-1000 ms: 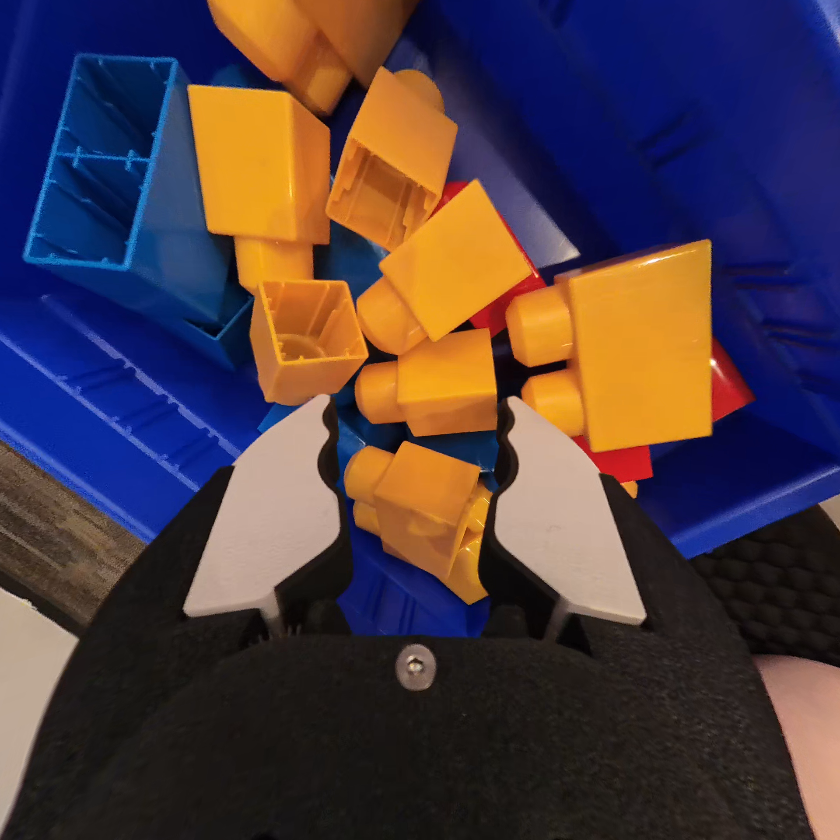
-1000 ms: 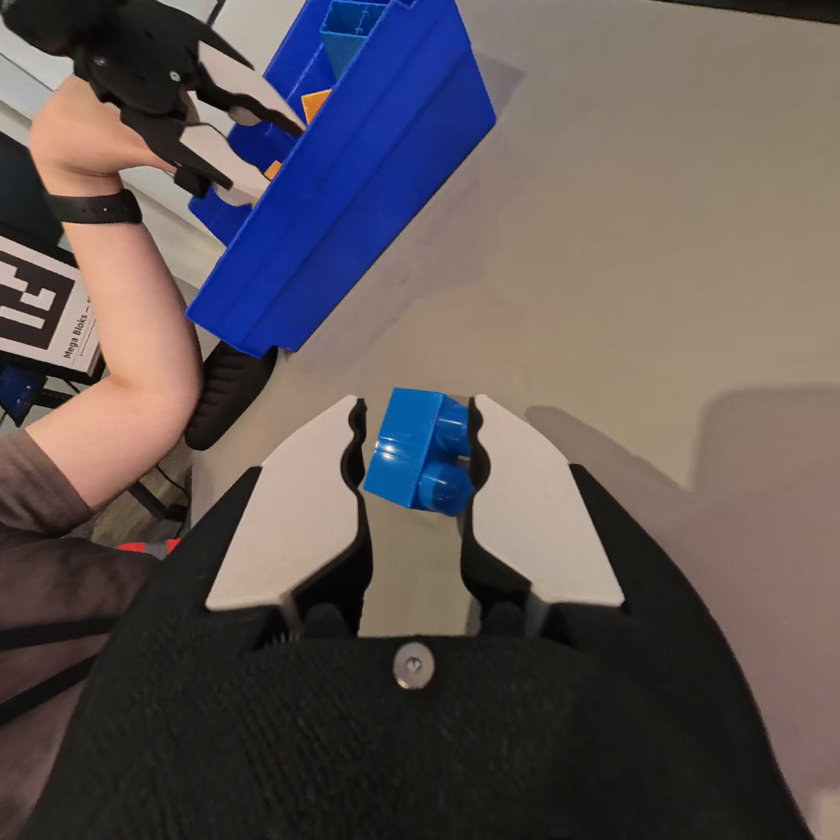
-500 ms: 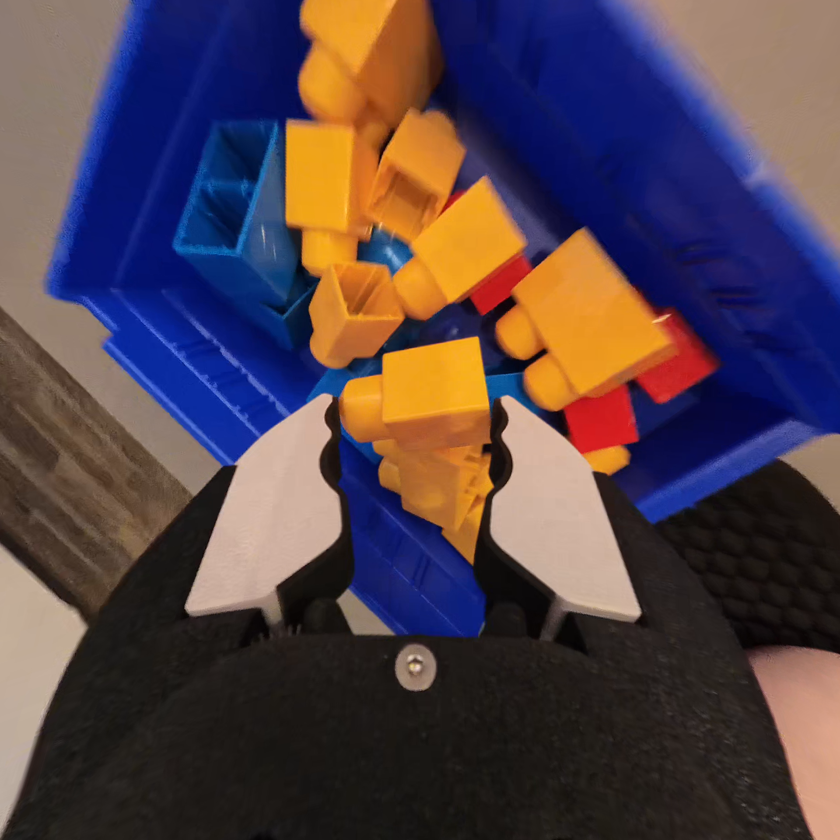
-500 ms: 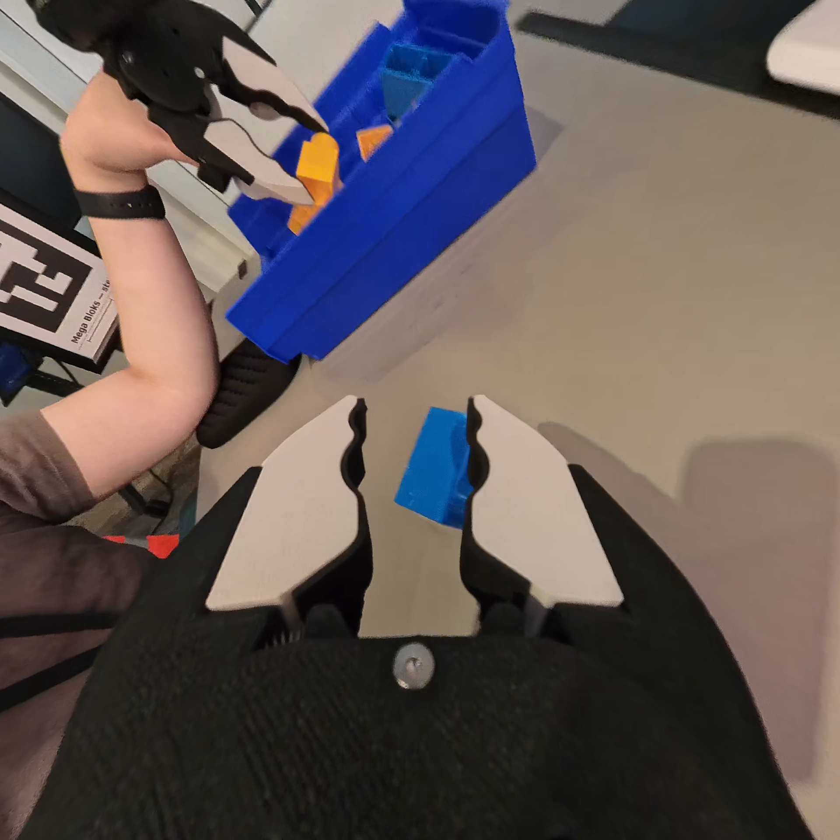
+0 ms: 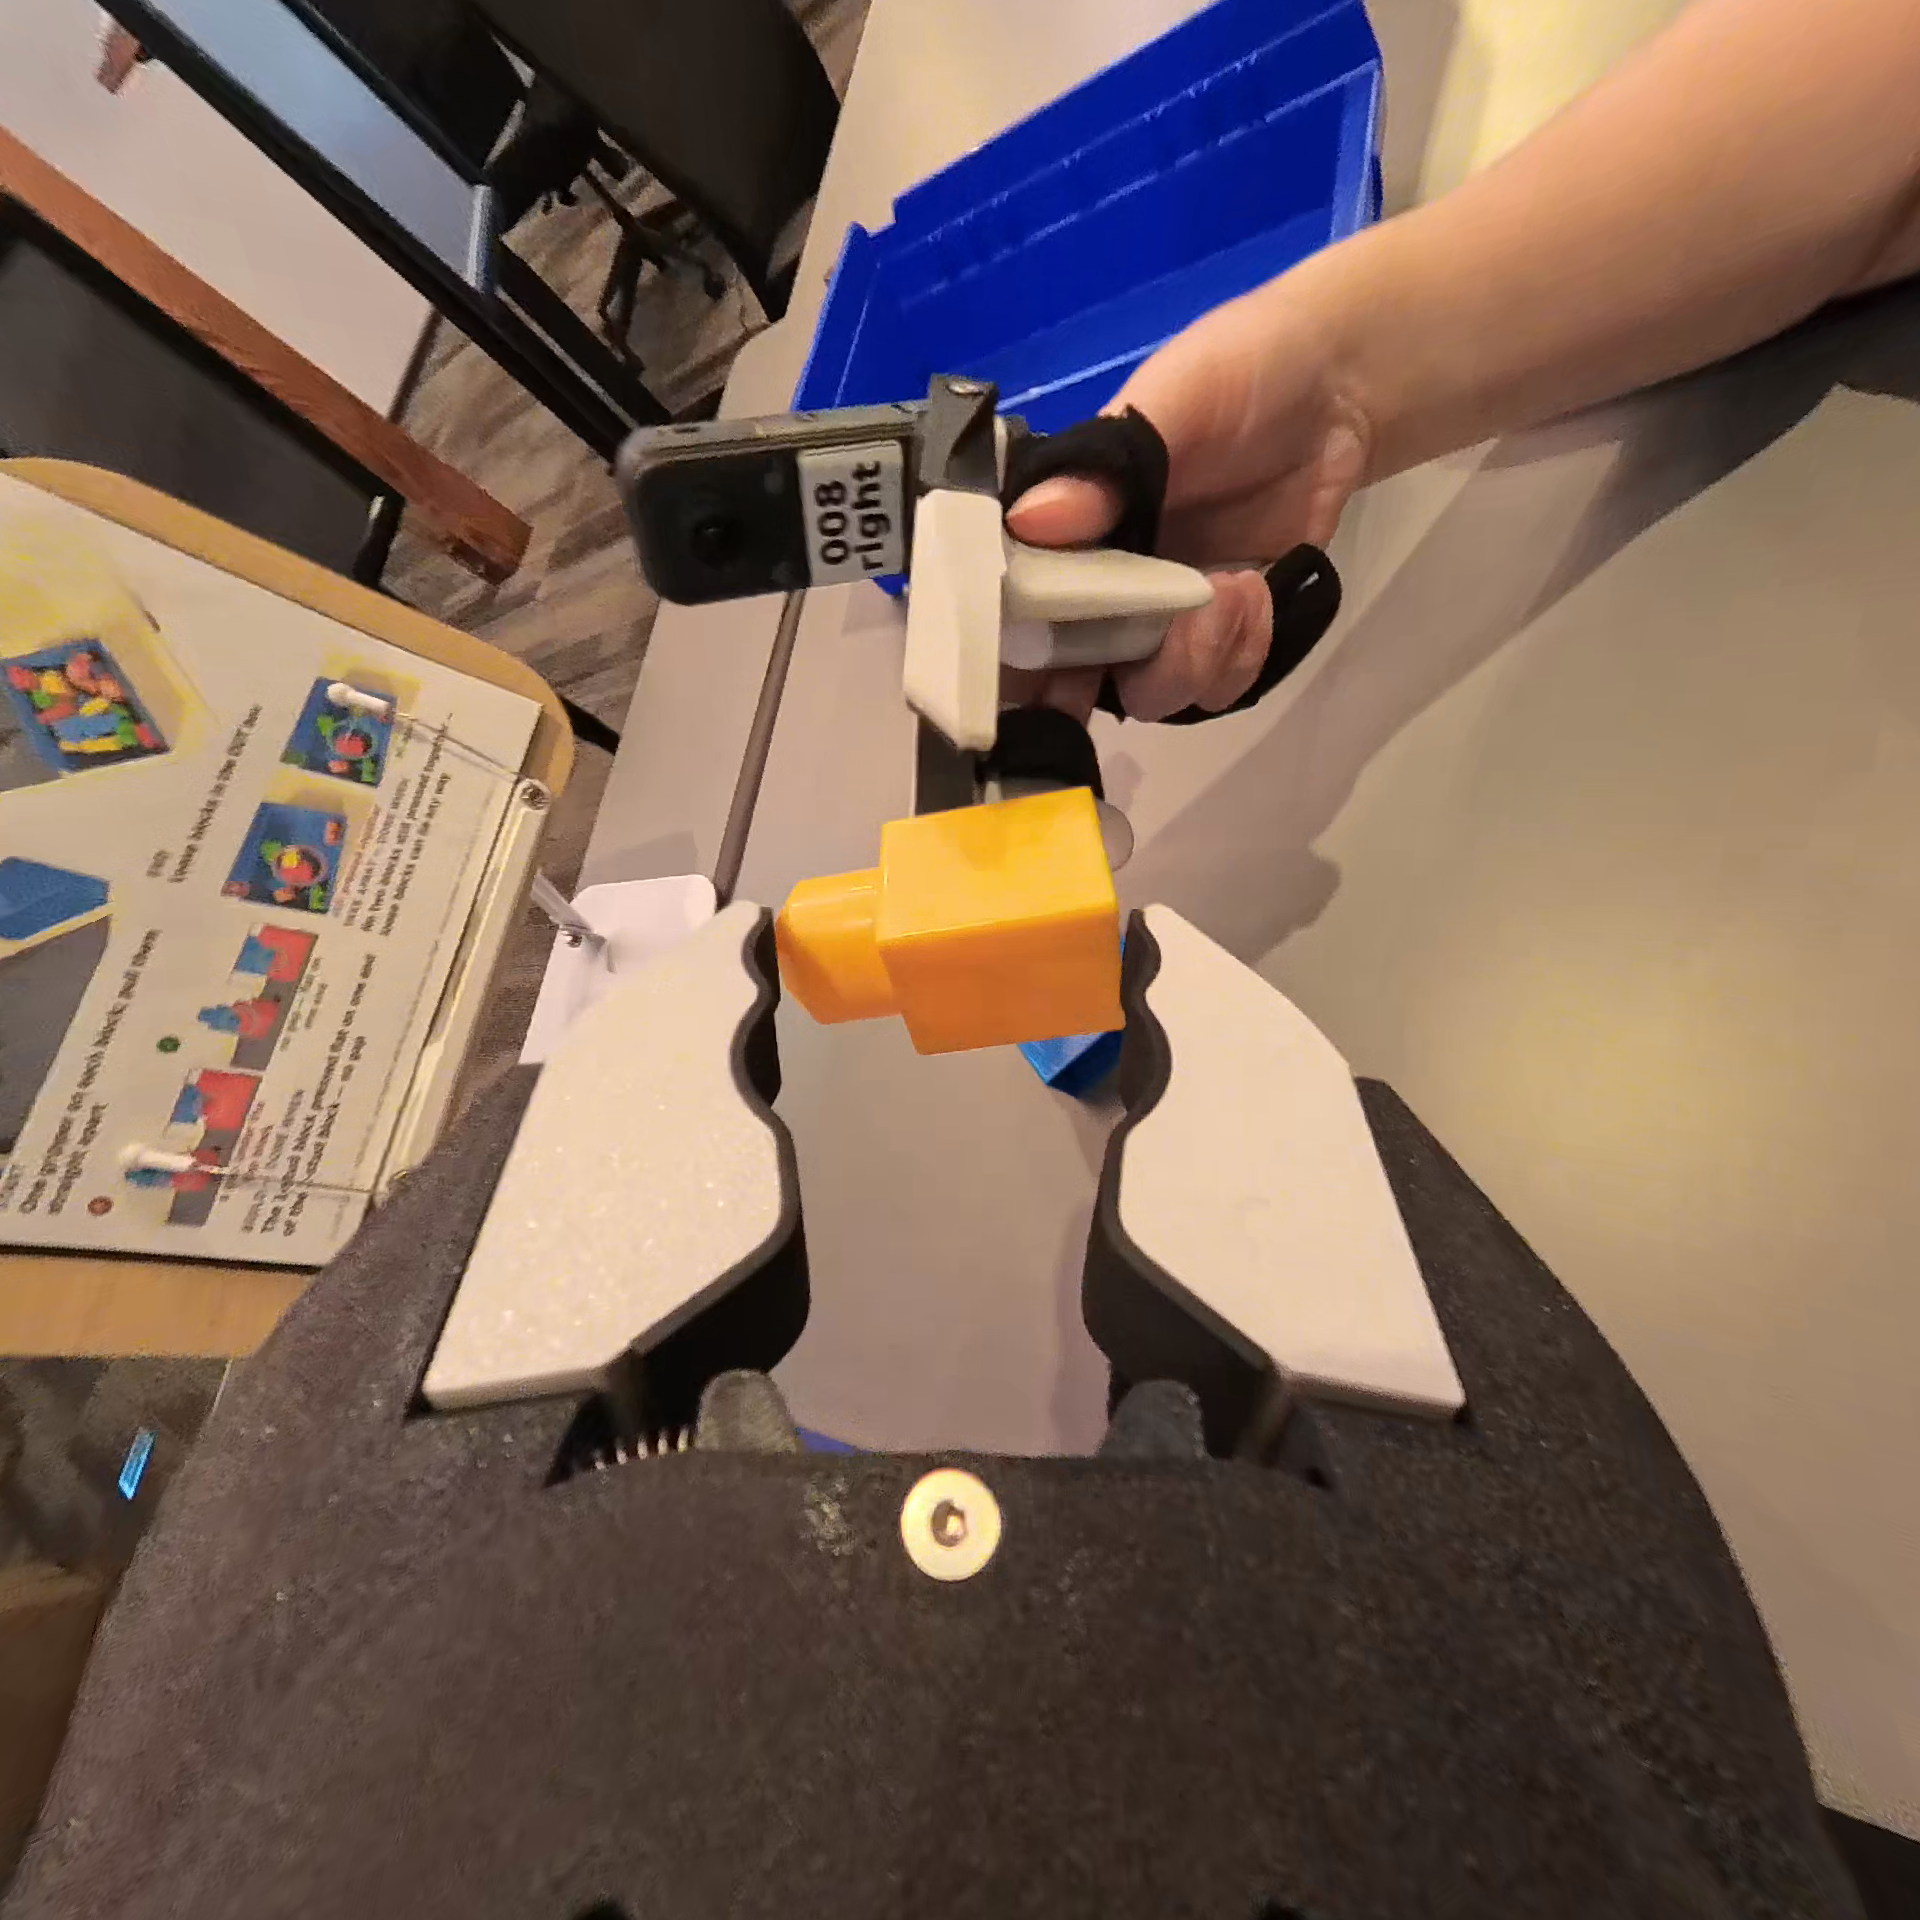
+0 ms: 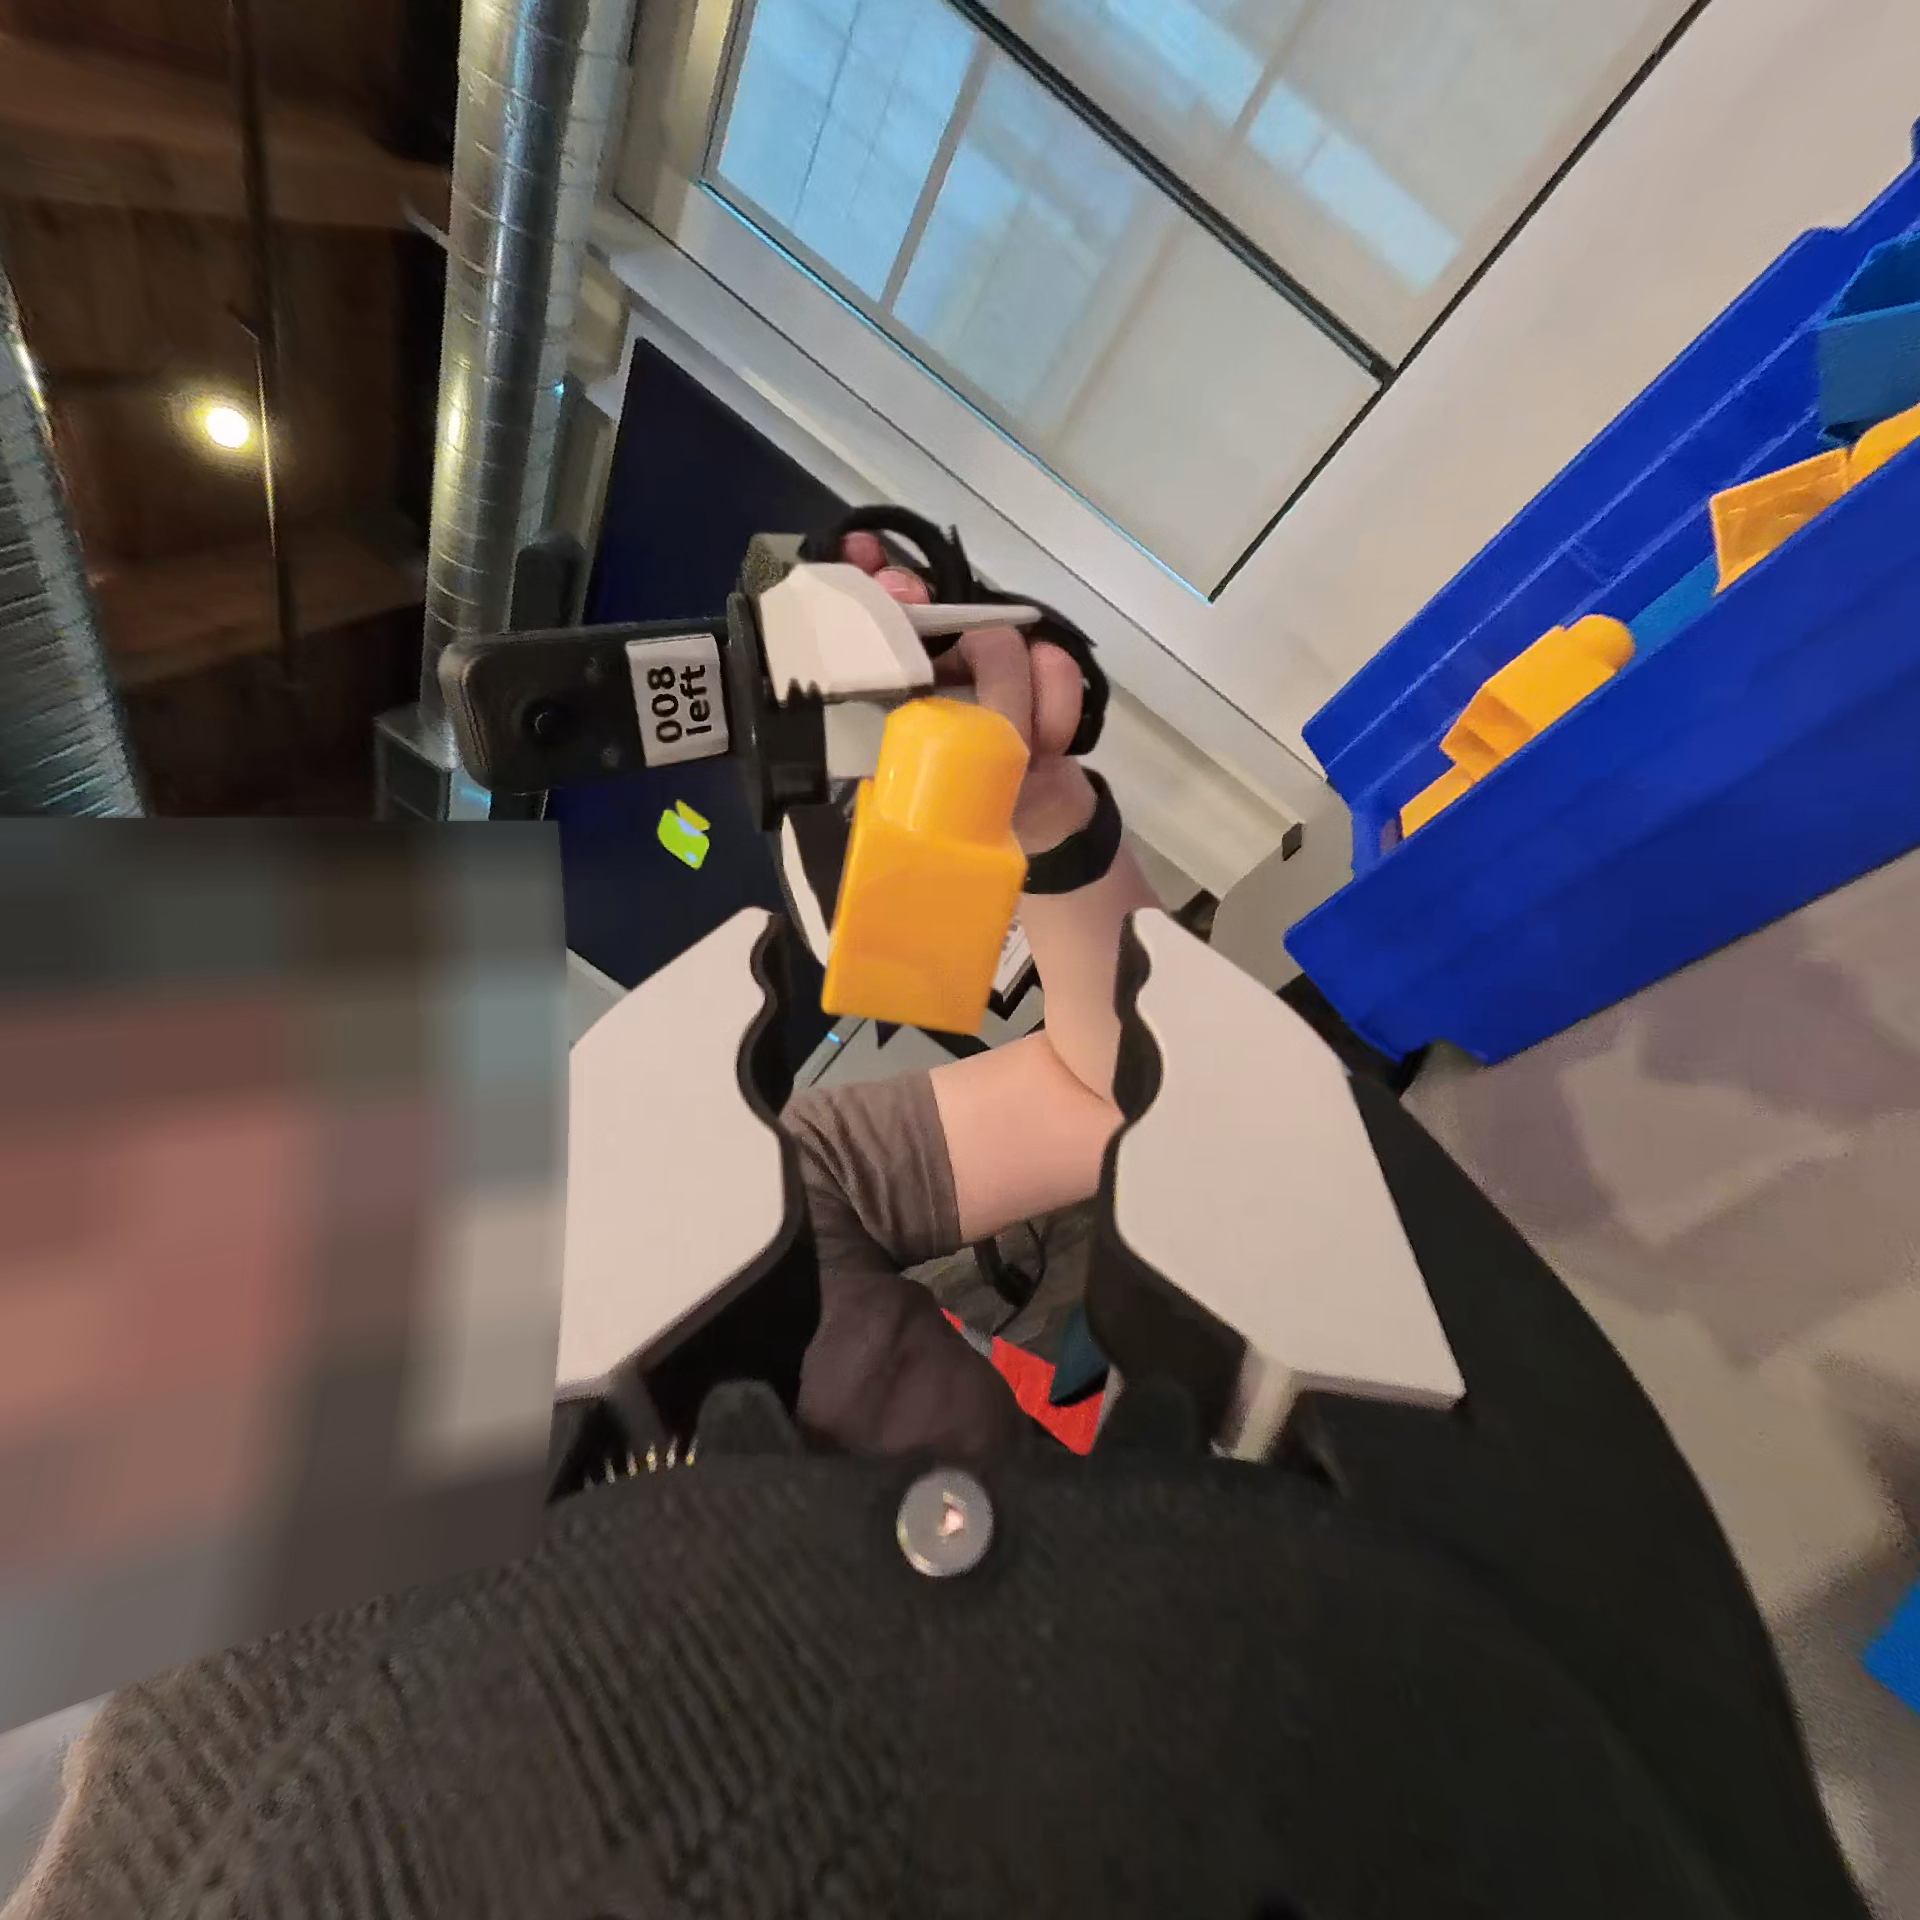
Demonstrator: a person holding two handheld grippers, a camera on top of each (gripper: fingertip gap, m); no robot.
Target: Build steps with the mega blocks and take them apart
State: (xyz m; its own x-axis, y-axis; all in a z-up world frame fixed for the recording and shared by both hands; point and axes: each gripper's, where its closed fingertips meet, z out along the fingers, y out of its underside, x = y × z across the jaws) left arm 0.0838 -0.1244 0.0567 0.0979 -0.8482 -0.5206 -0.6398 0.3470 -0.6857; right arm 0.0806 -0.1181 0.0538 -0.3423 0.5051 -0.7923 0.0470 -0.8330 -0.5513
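My left gripper [image 5: 951, 935] is shut on an orange one-stud block [image 5: 997, 925], stud against the left finger, held up in the air. In the right wrist view the same orange block [image 6: 925, 862] hangs in front of my right gripper [image 6: 951, 935], which is open and empty, with a gap on both sides of the block. The two grippers face each other. A blue block [image 5: 1075, 1065] lies on the grey table, mostly hidden behind the orange one. The blue bin [image 6: 1558, 831] holds more orange blocks [image 6: 1527, 686] and a blue one [image 6: 1870, 343].
The blue bin [image 5: 1091, 239] stands at the far end of the grey table [image 5: 1558, 935]. A printed instruction sheet [image 5: 260, 935] lies on a wooden board to the left. The person's right hand [image 5: 1247, 468] and forearm reach over the table. Chairs stand beyond the table. Only a small space, under 4 cm, lies between the two pairs of fingers.
My left gripper closed on an orange block in the bin, lifted it out and swung it towards the right gripper. My right gripper left the blue block on the table and turned up to face it.
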